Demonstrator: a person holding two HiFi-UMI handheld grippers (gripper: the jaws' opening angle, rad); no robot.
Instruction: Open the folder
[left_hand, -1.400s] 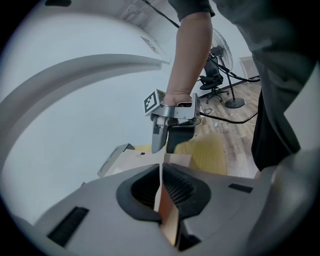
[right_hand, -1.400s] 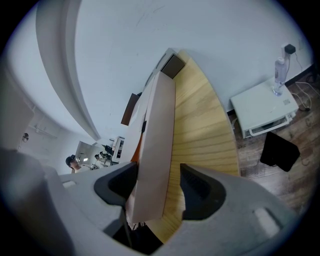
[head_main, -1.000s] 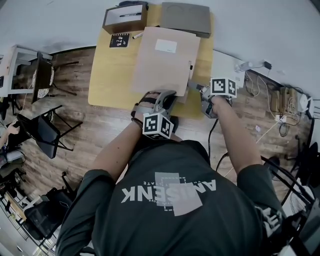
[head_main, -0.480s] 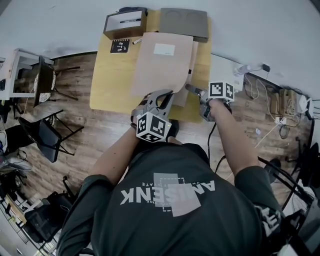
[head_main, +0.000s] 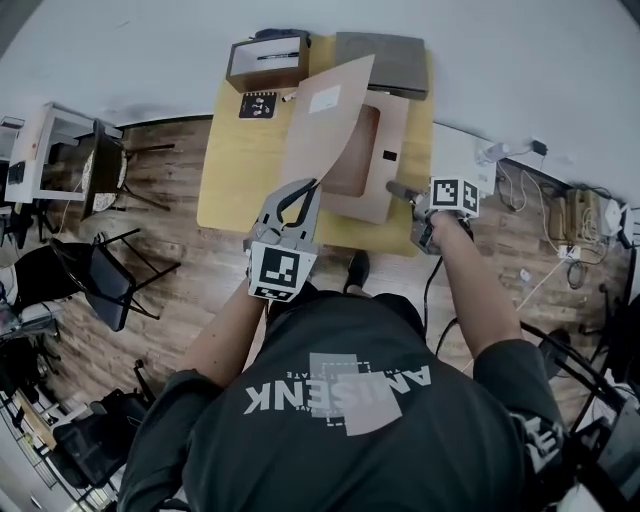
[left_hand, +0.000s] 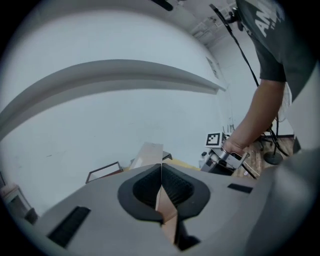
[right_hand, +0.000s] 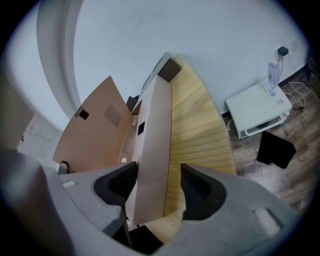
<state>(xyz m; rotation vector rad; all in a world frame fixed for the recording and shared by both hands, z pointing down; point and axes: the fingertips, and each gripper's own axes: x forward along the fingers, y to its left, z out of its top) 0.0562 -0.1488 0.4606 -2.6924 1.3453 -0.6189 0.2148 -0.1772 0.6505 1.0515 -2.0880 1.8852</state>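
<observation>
A tan cardboard folder (head_main: 388, 172) lies on the yellow table (head_main: 235, 170). Its front cover (head_main: 325, 115) stands lifted and tilted, hinged on the left side. My left gripper (head_main: 311, 186) is shut on the cover's near edge; in the left gripper view the thin brown cover (left_hand: 164, 202) is pinched between the pads of the left gripper (left_hand: 161, 172). My right gripper (head_main: 403, 191) sits at the folder's right edge. In the right gripper view the right gripper (right_hand: 157, 184) is open, with the folder's side flap (right_hand: 154, 150) between the jaws and the raised cover (right_hand: 95, 130) to the left.
At the table's far end stand an open brown box (head_main: 265, 60), a grey flat case (head_main: 385, 52) and a small black card (head_main: 258, 104). Chairs (head_main: 95, 275) stand left of the table. Cables (head_main: 560, 215) lie on the floor at right. A white unit (right_hand: 257, 114) stands by the wall.
My left gripper has risen with the cover's edge in it, swinging the cover up off the folder. The inside of the folder now shows. The right gripper stayed put.
</observation>
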